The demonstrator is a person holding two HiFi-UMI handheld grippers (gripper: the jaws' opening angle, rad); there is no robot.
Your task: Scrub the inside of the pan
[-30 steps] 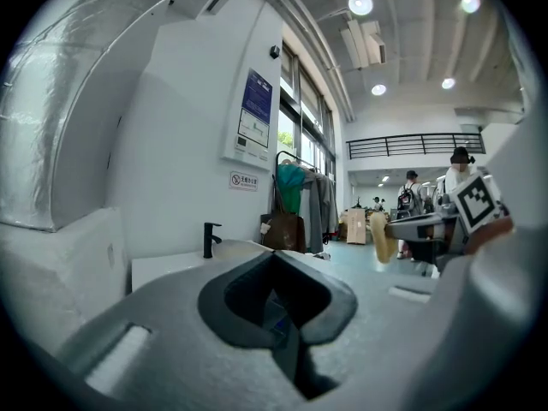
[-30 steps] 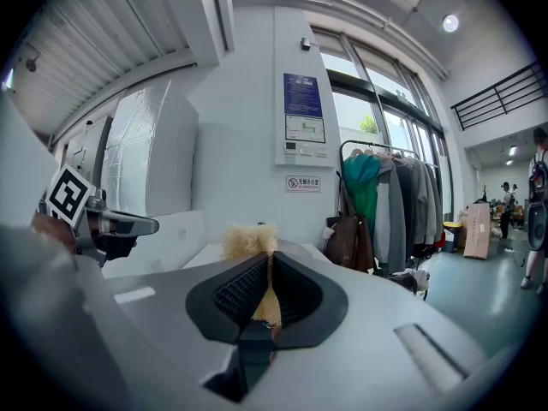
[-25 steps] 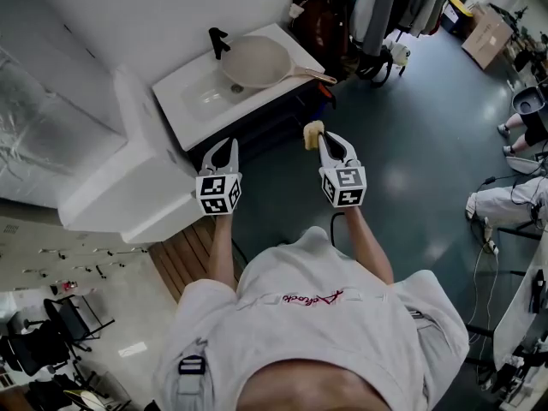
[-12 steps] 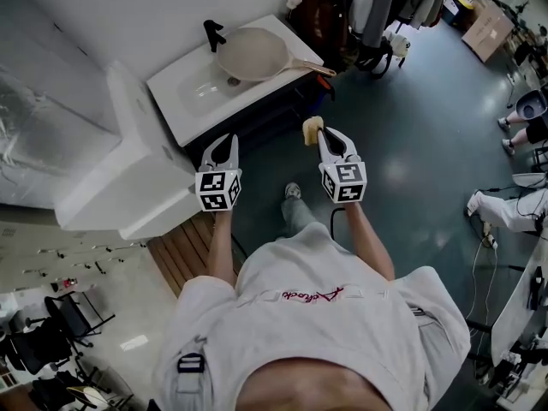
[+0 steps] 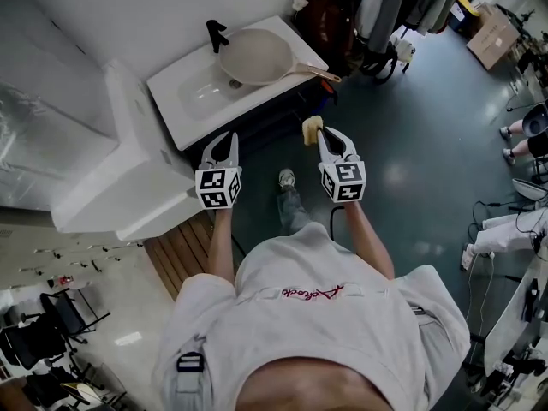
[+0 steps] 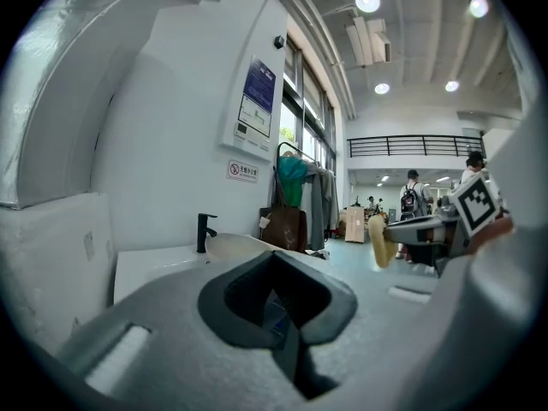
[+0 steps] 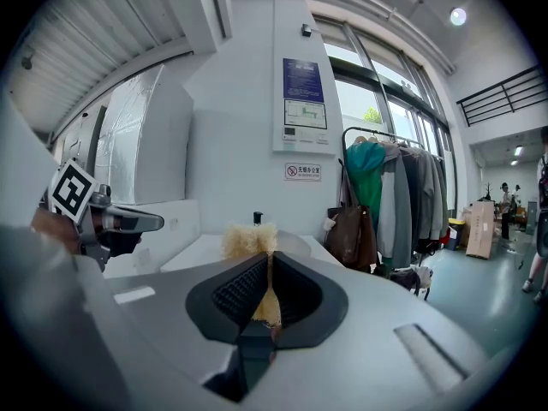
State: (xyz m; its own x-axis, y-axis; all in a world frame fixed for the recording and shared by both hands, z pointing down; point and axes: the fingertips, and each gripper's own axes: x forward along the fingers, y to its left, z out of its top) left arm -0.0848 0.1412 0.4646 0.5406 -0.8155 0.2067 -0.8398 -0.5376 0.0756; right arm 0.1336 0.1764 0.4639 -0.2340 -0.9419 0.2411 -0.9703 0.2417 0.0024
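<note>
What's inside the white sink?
A beige pan rests in the sink, its handle poking past the edge. The basin's bare part shows a drain; what lies under the pan is hidden.

- Head view: even, fairly bright indoor light; white sink counter (image 5: 180, 101) nearly blown out; pale sheen on dark floor (image 5: 396, 176); shadows faint.
- Left gripper view: fisheye, black corners, lines bow twd edges; ceiling lamps (image 6: 368, 1) flare; left gripper (image 6: 274, 257) close to lens, soft.
- Right gripper view: same fisheye w/ dark corners; daylight thru windows (image 7: 377, 101), washed out; right gripper (image 7: 261, 259) & sponge (image 7: 248, 240) blurry, bg sharper.
</note>
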